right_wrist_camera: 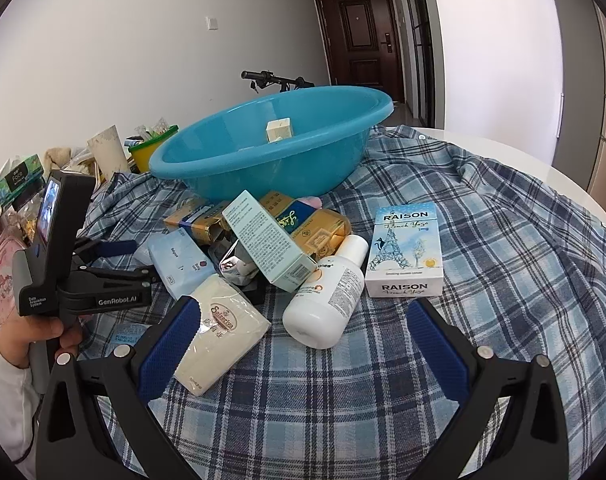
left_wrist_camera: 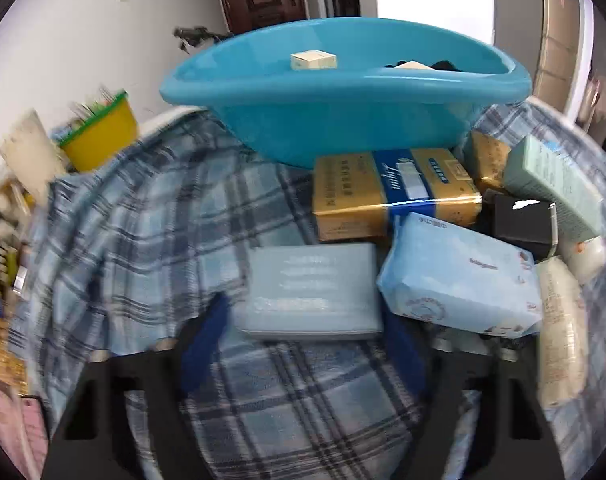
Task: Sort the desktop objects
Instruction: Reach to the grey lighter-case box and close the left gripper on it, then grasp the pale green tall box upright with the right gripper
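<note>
Plaid cloth [right_wrist_camera: 483, 240] drapes the tabletop; boxes and a lotion bottle [right_wrist_camera: 327, 300] heap before the blue basin [right_wrist_camera: 263, 160], awaiting sorting. Left tool [left_wrist_camera: 303, 344] and right tool [right_wrist_camera: 303, 344] gape wide, empty, poised to pick.

You have a dark wooden door [right_wrist_camera: 363, 36] at the far end of the hallway, a bicycle handlebar [right_wrist_camera: 277, 79] against the white wall behind the counter, and a wall switch [right_wrist_camera: 212, 23] to its left.
</note>
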